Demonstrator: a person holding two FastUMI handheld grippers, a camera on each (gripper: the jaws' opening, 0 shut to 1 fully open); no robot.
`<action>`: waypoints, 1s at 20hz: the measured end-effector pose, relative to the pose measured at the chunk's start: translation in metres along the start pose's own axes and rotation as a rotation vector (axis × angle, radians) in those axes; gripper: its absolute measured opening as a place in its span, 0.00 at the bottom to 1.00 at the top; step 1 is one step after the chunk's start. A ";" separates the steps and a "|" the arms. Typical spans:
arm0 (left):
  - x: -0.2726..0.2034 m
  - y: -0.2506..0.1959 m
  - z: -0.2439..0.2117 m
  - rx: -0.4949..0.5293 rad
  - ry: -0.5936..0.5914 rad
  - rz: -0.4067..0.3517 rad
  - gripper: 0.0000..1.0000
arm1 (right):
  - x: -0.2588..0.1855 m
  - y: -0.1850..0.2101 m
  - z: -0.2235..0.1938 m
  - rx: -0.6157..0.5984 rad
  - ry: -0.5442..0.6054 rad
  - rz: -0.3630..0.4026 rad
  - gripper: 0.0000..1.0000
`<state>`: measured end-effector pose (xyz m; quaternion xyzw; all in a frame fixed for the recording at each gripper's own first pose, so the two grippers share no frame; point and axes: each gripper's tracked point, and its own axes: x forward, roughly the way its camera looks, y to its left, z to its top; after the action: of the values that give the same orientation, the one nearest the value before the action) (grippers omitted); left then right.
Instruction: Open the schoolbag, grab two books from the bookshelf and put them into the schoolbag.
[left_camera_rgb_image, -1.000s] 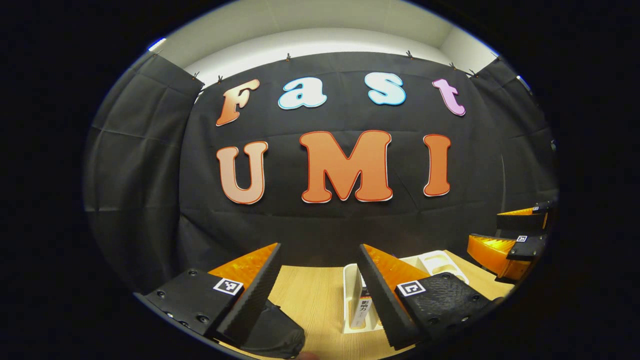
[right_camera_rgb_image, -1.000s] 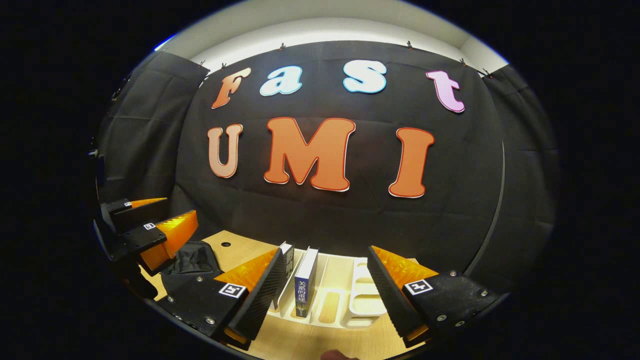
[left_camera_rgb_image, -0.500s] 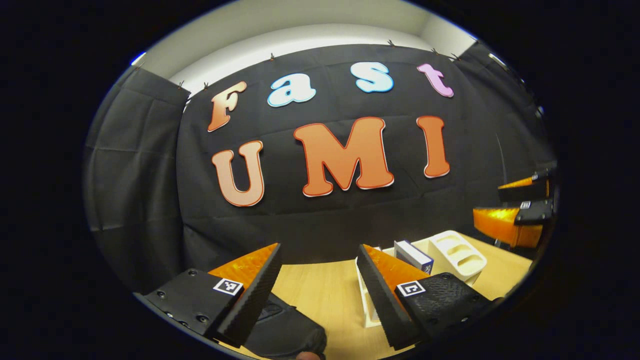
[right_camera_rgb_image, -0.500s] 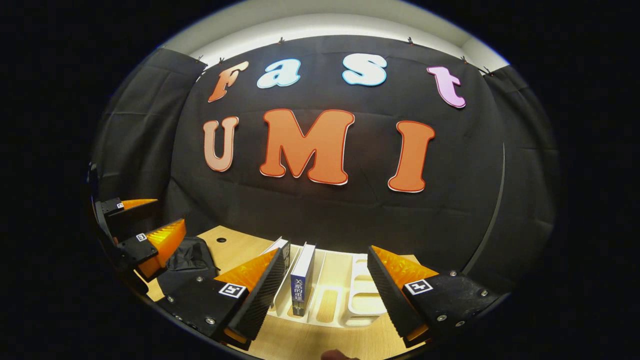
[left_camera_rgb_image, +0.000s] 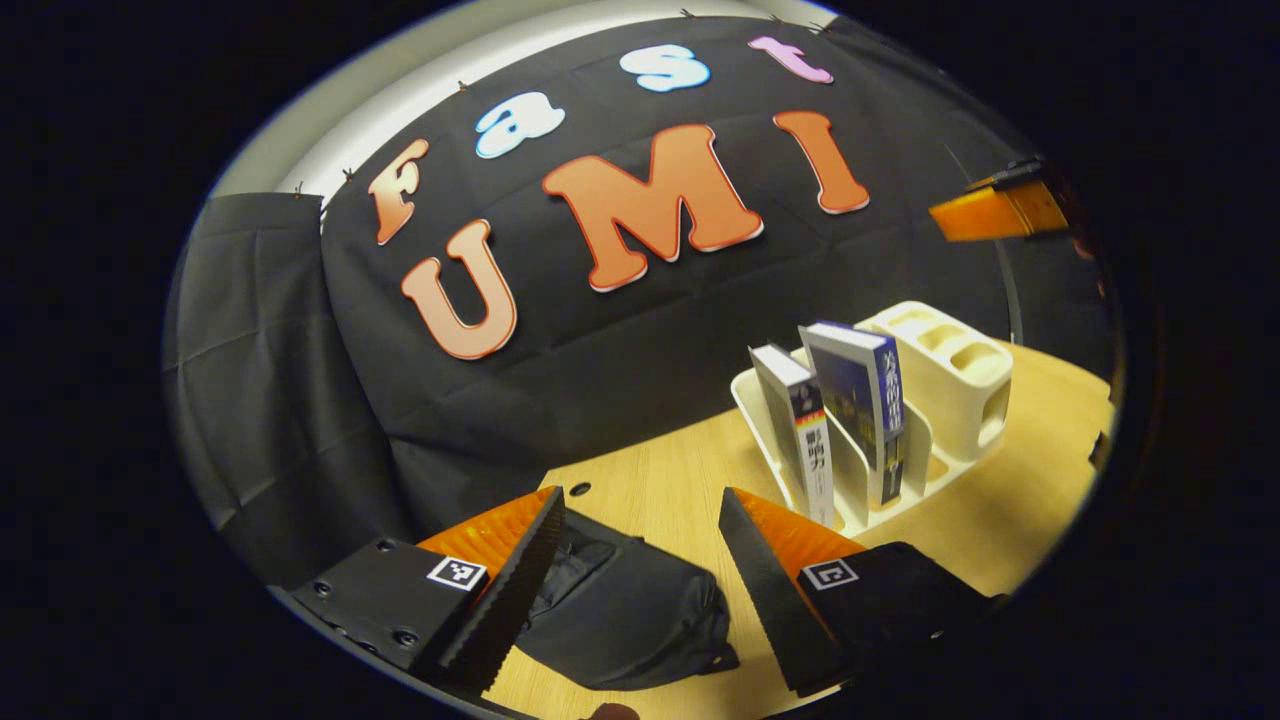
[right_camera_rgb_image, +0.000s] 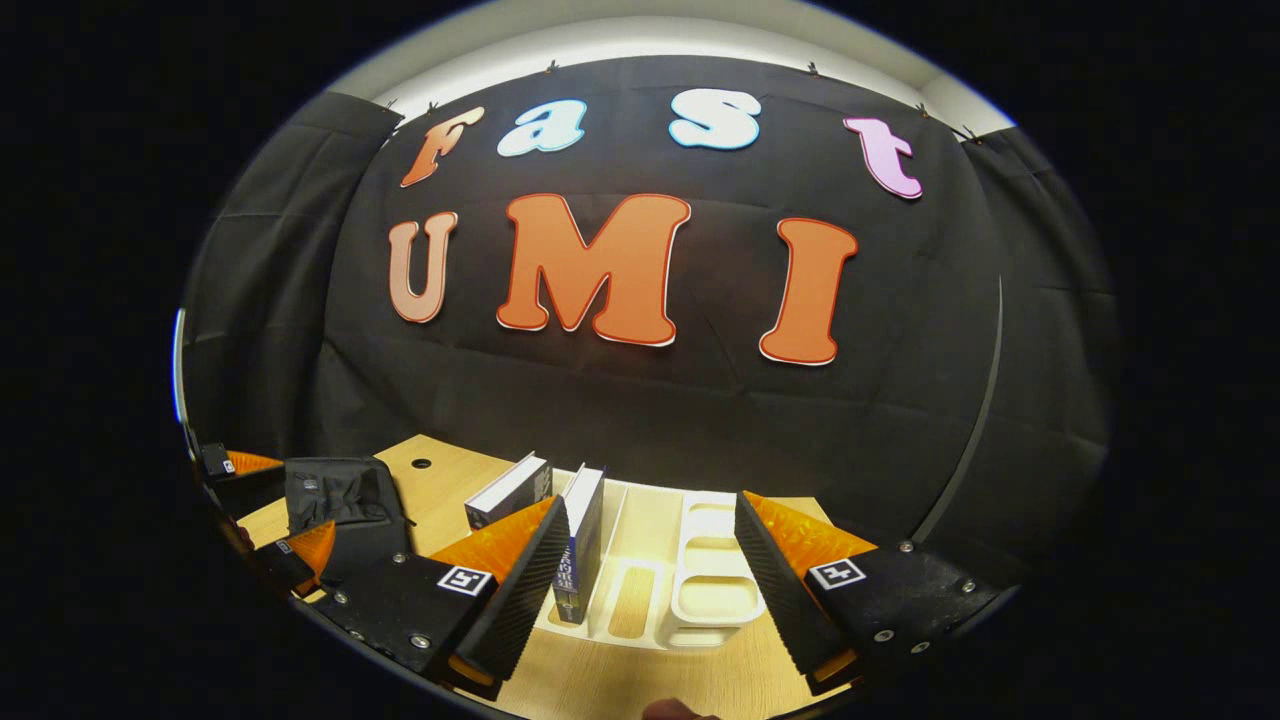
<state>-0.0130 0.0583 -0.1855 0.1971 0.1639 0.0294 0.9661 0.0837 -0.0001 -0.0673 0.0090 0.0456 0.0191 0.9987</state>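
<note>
- In the left gripper view, the left gripper (left_camera_rgb_image: 640, 590) hung tilted over the wooden table (left_camera_rgb_image: 660, 490), its fingers apart and holding nothing.
- Below and between those fingers lay the black schoolbag (left_camera_rgb_image: 620, 625), slumped flat on the near part of the table; whether its zip was open could not be told.
- To the right and farther off stood the white bookshelf (left_camera_rgb_image: 950, 370), with two books upright in its slots: a pale-spined book (left_camera_rgb_image: 810, 440) on the left and a blue book (left_camera_rgb_image: 865, 400) just beside it on the right.
- In the right gripper view, the right gripper (right_camera_rgb_image: 650, 590) hovered in front of the bookshelf (right_camera_rgb_image: 700, 590), fingers apart and empty.
- The blue book (right_camera_rgb_image: 580, 530) stood just right of its left finger, untouched.
- The schoolbag (right_camera_rgb_image: 340, 500) sat far left on the table.
</note>
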 end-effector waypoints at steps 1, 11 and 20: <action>0.000 -0.002 -0.014 0.027 0.024 0.003 0.98 | 0.001 -0.003 -0.004 0.000 0.005 -0.003 0.99; 0.027 -0.018 -0.123 0.355 0.215 0.015 0.99 | 0.007 -0.023 -0.040 -0.012 0.067 -0.009 0.99; 0.049 -0.022 -0.178 0.485 0.315 0.068 0.98 | 0.000 -0.051 -0.046 -0.022 0.086 -0.029 0.99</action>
<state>-0.0257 0.1100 -0.3641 0.4209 0.3073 0.0518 0.8519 0.0815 -0.0505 -0.1138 -0.0035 0.0883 0.0054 0.9961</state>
